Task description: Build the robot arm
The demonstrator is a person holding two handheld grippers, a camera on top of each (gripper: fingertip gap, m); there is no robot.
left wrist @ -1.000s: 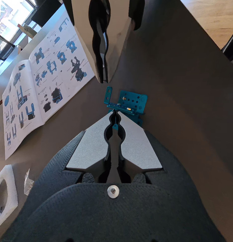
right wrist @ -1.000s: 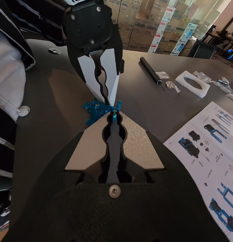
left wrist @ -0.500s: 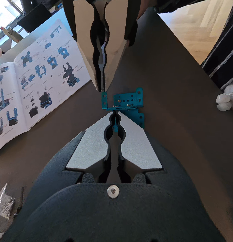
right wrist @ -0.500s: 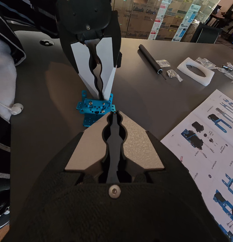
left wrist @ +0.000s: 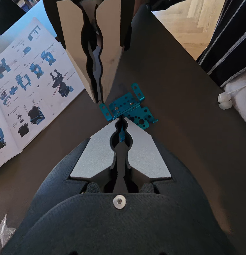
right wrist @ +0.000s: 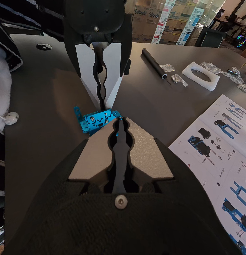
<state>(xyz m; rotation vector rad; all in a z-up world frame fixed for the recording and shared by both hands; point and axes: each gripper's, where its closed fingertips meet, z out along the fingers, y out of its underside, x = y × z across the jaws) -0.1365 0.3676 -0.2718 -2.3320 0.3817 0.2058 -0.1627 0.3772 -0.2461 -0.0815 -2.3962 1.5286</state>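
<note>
Left gripper [left wrist: 121, 119] fingers clamped on blue bracket assembly [left wrist: 127, 109]; right gripper [right wrist: 121, 118] fingers pinch a small screw [right wrist: 120, 119] beside it.

blue bracket [right wrist: 96, 122] partly hidden behind gripper, booklet [right wrist: 216, 158] cut off at edge

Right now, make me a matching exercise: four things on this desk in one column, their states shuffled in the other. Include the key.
Things
1. blue perforated metal bracket assembly
2. black cylindrical screwdriver
3. white foam block with an oval cutout
4. white paper instruction booklet

States
A. lying flat, hole facing up
B. clamped in the left tongs
C. spread open, printed pages up
D. lying on its side, bit end toward the right wrist camera

Pairs: 1-B, 2-D, 3-A, 4-C
</note>
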